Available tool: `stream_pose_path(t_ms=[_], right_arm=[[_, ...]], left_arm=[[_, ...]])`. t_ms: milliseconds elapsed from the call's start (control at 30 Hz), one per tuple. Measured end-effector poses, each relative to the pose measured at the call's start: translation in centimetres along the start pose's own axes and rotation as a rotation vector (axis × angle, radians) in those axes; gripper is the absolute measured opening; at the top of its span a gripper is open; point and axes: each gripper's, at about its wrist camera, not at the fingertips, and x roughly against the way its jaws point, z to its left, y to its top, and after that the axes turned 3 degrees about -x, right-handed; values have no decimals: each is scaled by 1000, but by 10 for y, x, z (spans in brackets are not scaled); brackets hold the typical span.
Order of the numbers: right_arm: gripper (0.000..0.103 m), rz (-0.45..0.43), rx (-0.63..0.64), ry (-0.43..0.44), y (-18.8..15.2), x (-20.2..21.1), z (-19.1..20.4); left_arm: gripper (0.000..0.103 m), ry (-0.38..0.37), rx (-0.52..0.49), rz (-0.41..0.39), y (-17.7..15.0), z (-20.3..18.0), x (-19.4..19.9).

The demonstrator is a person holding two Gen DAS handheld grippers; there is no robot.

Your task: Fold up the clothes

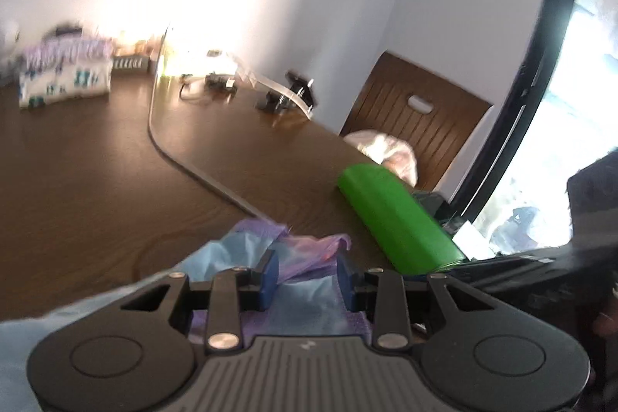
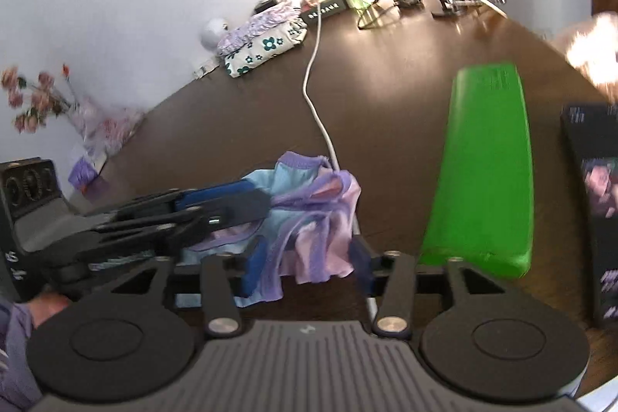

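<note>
Purple and light-blue cloth, a small garment [image 1: 293, 257], sits bunched between my left gripper [image 1: 307, 275] blue pads, its trim rising above them. The jaws stand spread, cloth filling the gap; I cannot tell whether the pads press it. Beyond lies the brown wooden counter [image 1: 96, 161], a green box [image 1: 394, 215] just to the right, a wooden chair [image 1: 417, 126] and a white wall behind.

From the right wrist, the same garment [image 2: 309, 219] drapes between my right gripper [image 2: 307, 267] pads, jaws spread wide around it. The left gripper [image 2: 224, 201] reaches in from the left, its fingers close together on the blue part. A white cable [image 2: 314, 83] runs across the counter [image 2: 231, 126]; folded floral clothes [image 2: 262, 45] lie near the wall.
</note>
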Motion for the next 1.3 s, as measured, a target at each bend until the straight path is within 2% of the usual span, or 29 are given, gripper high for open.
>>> stream_pose_path(t_ms=[167,267,400,467,500,533,567,633,667,700,767,933,1000,1067,1100,1200,1267,1300], right_arm=[[58,-44,-29,0,-8,-5,-1],[58,-77,21,-13,-8,-13,5],[55,-112,119,-60,-11,-22,17],[45,-121,166,-89,-12,-25,21],[42,-124,185,-102,-12,-26,22],[36,-131,198,-106,-12,-27,22],[29,-137,211,-110,-12,-27,22],[20,-135,248,-121,-13,-29,23],[13,-139,268,-120,-15,-29,24],[10,-145,275,-120,-16,-29,25],[10,-163,247,-102,-14,-26,25],[18,-125,95,-58,-1,-29,12],[30,-124,42,-58,2,-30,13],[57,-134,-6,-62,3,-32,17],[59,-137,-23,-64,3,-33,19],[57,-142,-79,-108,3,-42,26],[34,-162,-44,-180,2,-49,35],[32,-174,-5,-221,0,-53,42]], left_arm=[[31,-37,117,44,-2,12,-9],[25,-46,184,58,0,22,-11],[23,-92,289,77,7,39,-4],[26,-103,228,34,15,34,13],[28,-74,161,25,19,28,19],[36,-19,76,36,23,20,21],[37,33,-5,49,26,14,23],[36,86,-122,92,24,7,20],[35,81,-130,102,21,7,18],[34,76,-137,113,17,7,16],[24,66,-153,134,11,7,12],[22,53,-188,160,-4,6,9],[22,66,-221,153,-8,2,10],[22,84,-265,142,-13,-5,11],[22,92,-284,137,-15,-7,11],[21,96,-302,122,-16,-9,9],[22,87,-299,114,-17,-8,8],[22,80,-296,111,-18,-7,9]])
